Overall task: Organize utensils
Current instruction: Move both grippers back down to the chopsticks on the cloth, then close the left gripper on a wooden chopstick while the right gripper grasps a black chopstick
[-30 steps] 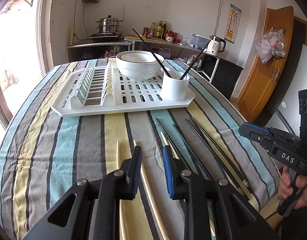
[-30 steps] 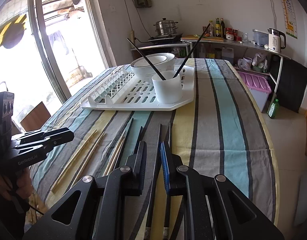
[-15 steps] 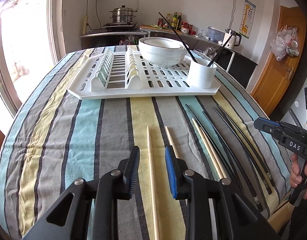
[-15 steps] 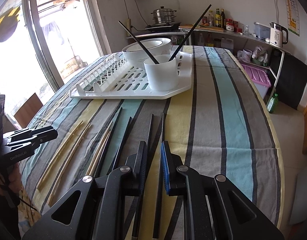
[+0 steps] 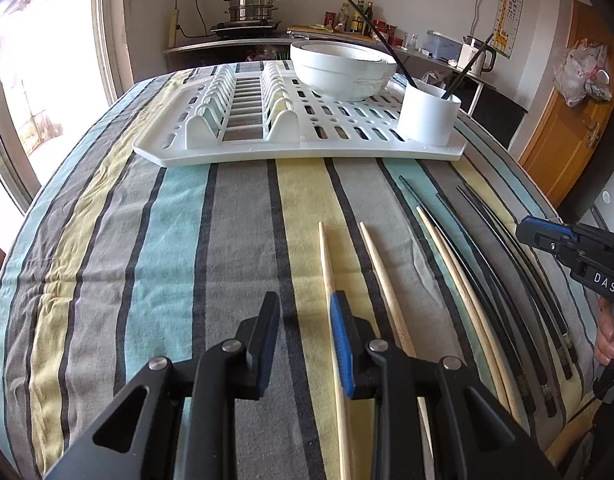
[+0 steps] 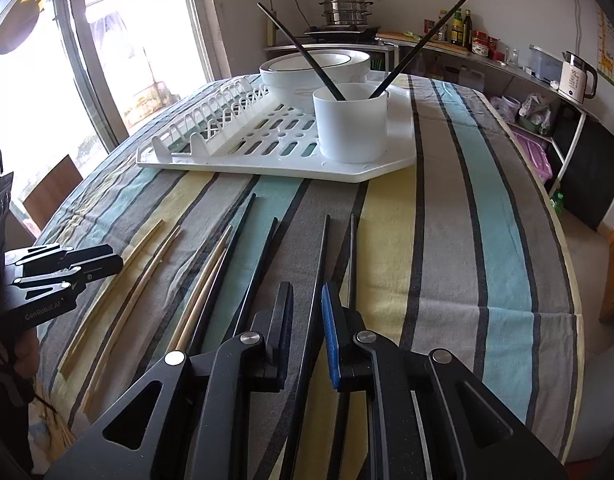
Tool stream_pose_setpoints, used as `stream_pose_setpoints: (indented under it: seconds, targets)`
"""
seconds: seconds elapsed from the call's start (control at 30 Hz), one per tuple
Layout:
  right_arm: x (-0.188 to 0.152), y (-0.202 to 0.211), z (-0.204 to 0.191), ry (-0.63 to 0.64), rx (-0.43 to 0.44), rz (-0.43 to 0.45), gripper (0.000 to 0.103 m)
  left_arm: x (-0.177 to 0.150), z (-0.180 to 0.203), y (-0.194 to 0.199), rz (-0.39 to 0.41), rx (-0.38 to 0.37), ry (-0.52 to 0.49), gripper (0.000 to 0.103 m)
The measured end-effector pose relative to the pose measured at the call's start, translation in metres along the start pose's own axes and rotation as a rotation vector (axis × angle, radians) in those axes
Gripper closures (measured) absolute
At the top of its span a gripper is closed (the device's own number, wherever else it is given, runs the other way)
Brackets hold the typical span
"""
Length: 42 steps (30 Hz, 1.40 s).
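Left wrist view: the left gripper [image 5: 303, 320] hovers, fingers released, just over the desk [image 5: 167, 248], a wooden chopstick [image 5: 327, 264] beside its blue finger, well short of the white cup [image 5: 427, 116]. Pickup step; next, centre and clench.

Right wrist view: the right gripper [image 6: 307, 312] straddles a black chopstick [image 6: 321, 264], fingers narrow, not clamping, before the cup.

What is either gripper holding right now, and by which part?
Nothing. Left gripper is open over the tablecloth, beside a wooden chopstick. Right gripper is open, straddling a black chopstick without clamping it.
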State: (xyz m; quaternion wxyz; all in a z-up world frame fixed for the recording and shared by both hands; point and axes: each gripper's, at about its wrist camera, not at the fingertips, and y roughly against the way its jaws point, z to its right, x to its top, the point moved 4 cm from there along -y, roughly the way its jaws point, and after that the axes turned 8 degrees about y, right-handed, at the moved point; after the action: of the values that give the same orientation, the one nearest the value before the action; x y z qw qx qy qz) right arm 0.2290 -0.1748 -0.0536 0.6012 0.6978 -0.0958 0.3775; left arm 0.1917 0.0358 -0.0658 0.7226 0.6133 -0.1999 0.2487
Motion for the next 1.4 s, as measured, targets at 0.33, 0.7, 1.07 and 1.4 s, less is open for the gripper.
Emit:
stream_pose_setpoints:
  seconds: [0.33, 0.7, 1.07, 1.4]
  targets:
    - [0.003, -0.024, -0.002, 0.028, -0.033, -0.09, 0.088, 0.0, 0.008, -0.004, -0.019, 0.004, -0.067, 0.075]
    - [0.01, -0.029, -0.002, 0.044, -0.034, -0.15, 0.088, 0.0, 0.012, -0.006, -0.021, 0.02, -0.117, 0.075]
    - [0.011, -0.027, -0.002, 0.014, 0.0, -0.138, 0.097, 0.006, 0.014, -0.01, -0.033, 0.006, -0.124, 0.097]
    - [0.02, 0.005, -0.001, -0.014, 0.022, -0.017, 0.097, 0.018, 0.013, 0.01, 0.013, -0.051, -0.09, 0.097]
